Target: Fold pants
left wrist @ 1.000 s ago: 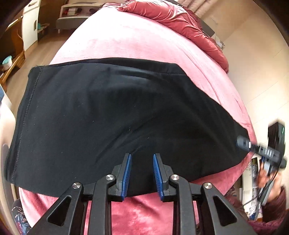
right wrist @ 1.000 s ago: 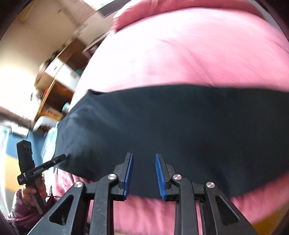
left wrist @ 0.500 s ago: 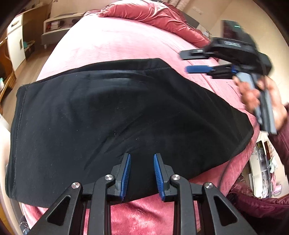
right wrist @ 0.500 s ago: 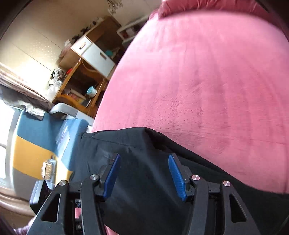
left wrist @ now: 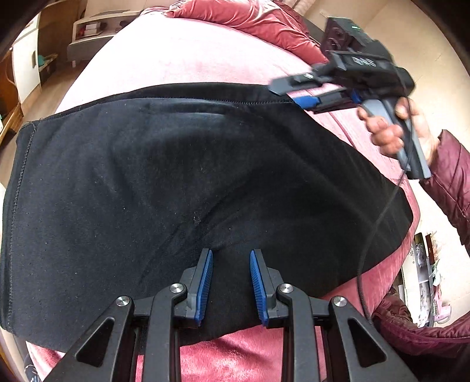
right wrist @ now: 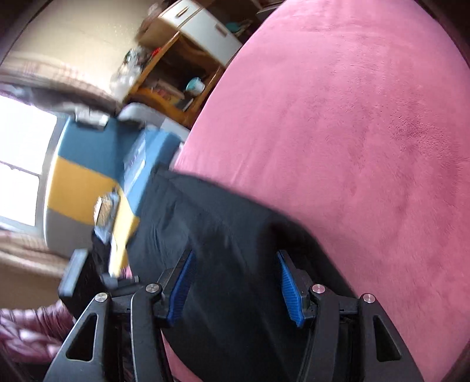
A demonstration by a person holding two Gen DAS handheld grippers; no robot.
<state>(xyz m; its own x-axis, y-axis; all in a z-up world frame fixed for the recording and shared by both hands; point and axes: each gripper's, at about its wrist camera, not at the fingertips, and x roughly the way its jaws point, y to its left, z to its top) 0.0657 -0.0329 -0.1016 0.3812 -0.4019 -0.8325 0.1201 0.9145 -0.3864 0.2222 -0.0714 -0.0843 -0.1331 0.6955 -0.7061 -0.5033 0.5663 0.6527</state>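
Observation:
Black pants (left wrist: 191,191) lie folded flat across a pink bed (left wrist: 182,61). My left gripper (left wrist: 229,258) is open and empty, hovering over the pants' near edge. My right gripper (left wrist: 296,92) shows in the left wrist view at the pants' far right corner, its fingers straddling the seam edge. In the right wrist view the right gripper (right wrist: 235,261) is open wide with the black fabric (right wrist: 229,235) between and below its fingers; I cannot tell if it touches.
A red crumpled duvet (left wrist: 249,20) lies at the bed's head. Wooden shelves and a white cabinet (right wrist: 202,32) stand beside the bed, with a blue and yellow box (right wrist: 88,164) near the pants' end. A cable (left wrist: 373,235) hangs from the right gripper.
My right gripper swung from the near right side up over the bed to the pants' far corner, lowered onto that edge, and opened wider. My left gripper stayed put.

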